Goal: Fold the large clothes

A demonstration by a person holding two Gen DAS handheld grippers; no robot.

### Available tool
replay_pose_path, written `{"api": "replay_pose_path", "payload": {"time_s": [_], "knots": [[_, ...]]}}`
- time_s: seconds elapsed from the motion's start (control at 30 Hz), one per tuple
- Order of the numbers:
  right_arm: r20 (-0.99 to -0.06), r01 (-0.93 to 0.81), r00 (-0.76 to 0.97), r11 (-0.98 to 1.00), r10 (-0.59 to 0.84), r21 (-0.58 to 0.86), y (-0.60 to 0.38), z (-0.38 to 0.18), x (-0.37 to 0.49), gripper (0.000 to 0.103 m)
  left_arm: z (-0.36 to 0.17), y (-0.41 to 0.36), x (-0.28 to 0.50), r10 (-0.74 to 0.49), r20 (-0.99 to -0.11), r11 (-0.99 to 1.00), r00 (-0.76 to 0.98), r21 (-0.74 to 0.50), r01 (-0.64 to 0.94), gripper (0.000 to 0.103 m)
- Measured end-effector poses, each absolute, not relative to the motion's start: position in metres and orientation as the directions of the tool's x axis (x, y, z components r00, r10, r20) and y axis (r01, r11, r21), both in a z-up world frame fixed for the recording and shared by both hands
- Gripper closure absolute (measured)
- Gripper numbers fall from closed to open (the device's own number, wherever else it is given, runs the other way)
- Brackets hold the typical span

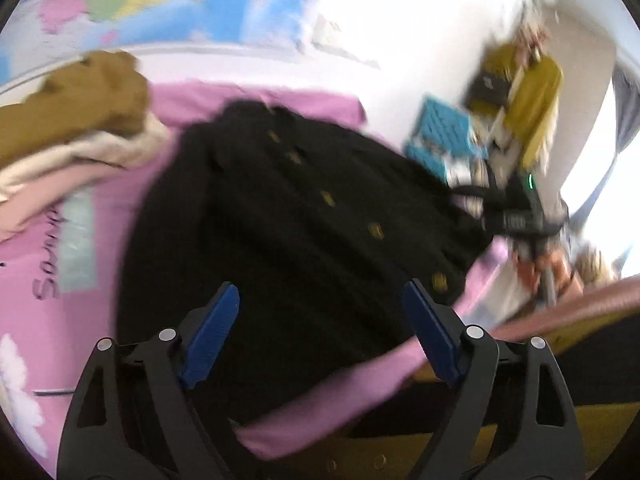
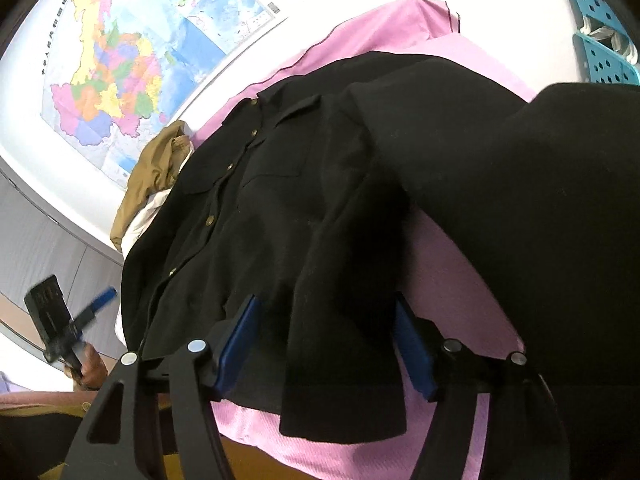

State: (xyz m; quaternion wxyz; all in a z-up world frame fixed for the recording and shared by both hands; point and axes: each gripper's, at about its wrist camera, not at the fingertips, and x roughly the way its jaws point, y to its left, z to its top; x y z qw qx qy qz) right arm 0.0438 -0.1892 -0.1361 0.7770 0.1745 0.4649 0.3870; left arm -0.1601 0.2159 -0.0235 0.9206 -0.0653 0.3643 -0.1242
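Note:
A black button-front jacket (image 1: 300, 208) lies spread on a pink sheet (image 1: 48, 240). In the blurred left wrist view my left gripper (image 1: 320, 292) hangs above the jacket's lower part, jaws wide apart and nothing between them. The right wrist view shows the jacket (image 2: 280, 200) with brass buttons and chest pockets. A sleeve is folded over its side. My right gripper (image 2: 324, 316) stands at the near hem with that sleeve's cloth lying between its blue fingers (image 2: 240, 332). The pads are apart, not pinching. A large black fold (image 2: 560, 200) fills the right side, close to the lens.
A pile with a brown garment (image 1: 80, 100) on cream and pink ones lies at the sheet's far left, also in the right wrist view (image 2: 148, 184). A coloured map (image 2: 132, 60) hangs on the white wall. A blue perforated basket (image 2: 600, 52) stands to the right.

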Motion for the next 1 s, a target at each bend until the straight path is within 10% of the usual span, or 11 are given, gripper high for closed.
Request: {"api": "replay_pose_path", "payload": {"time_s": [0.27,0.37,0.53,0.83,1.0], "knots": [[-0.59,-0.455,0.273,0.642,0.76,0.617,-0.187,-0.138,0.044,0.038,-0.063,0.27,-0.149,-0.329,-0.694,0.896,0.64,-0.443,-0.019,0.043],[-0.58,-0.455,0.27,0.633,0.768,0.627,-0.189,-0.139,0.045,0.037,-0.05,0.301,-0.165,-0.14,-0.712,0.915,0.688,-0.358,-0.184,0.019],[-0.568,-0.453,0.266,0.621,0.779,0.64,-0.191,-0.14,0.047,0.038,-0.046,0.34,-0.183,0.042,-0.753,0.877,0.657,-0.287,-0.385,0.021],[-0.563,-0.451,0.261,0.614,0.784,0.647,-0.191,-0.14,0.047,0.035,-0.048,0.255,-0.173,0.008,-0.775,0.992,0.632,-0.071,-0.1,0.015],[-0.558,-0.459,0.263,0.61,0.787,0.645,-0.19,-0.14,0.046,0.035,-0.064,0.299,-0.184,-0.085,-0.793,0.935,0.604,-0.273,-0.228,0.088]]}}
